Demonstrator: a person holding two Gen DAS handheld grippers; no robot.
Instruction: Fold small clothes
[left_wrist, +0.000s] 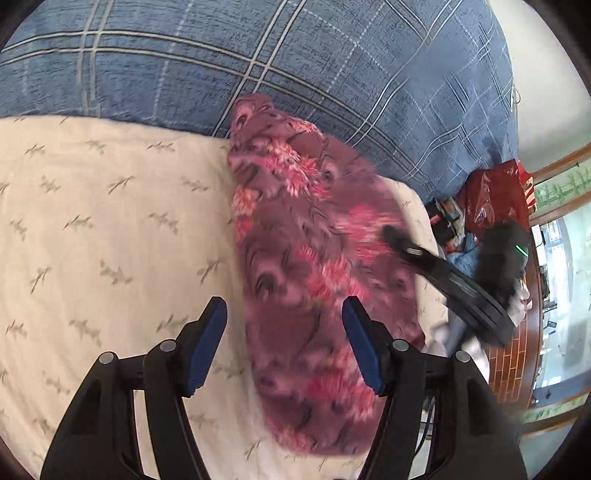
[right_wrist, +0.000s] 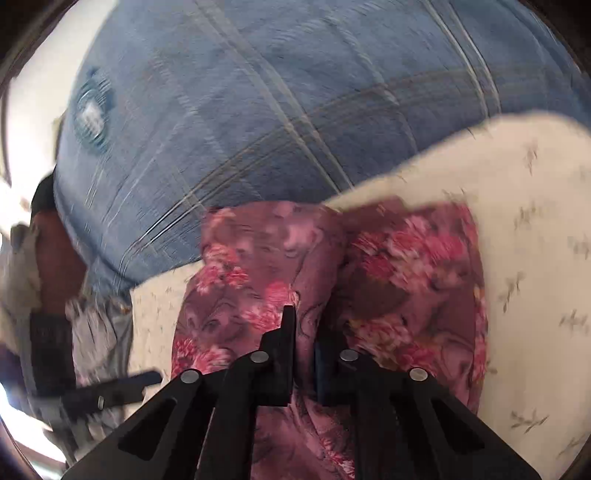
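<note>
Maroon floral fleece garment (left_wrist: 314, 258) lying on cream leaf-print sheet (left_wrist: 110, 221), left gripper (left_wrist: 284, 328) wide over it, right gripper (right_wrist: 304, 354) pinching its fabric

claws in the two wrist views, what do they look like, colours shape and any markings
Both are matte black plastic. The left claw has two angular fingers with blue pads on the inner faces, carried on linked bars with round silver pivot pins. The right claw has the same black bars and silver pins; seen from the left wrist view, its body carries a small green light. No lettering or cables are legible.
</note>
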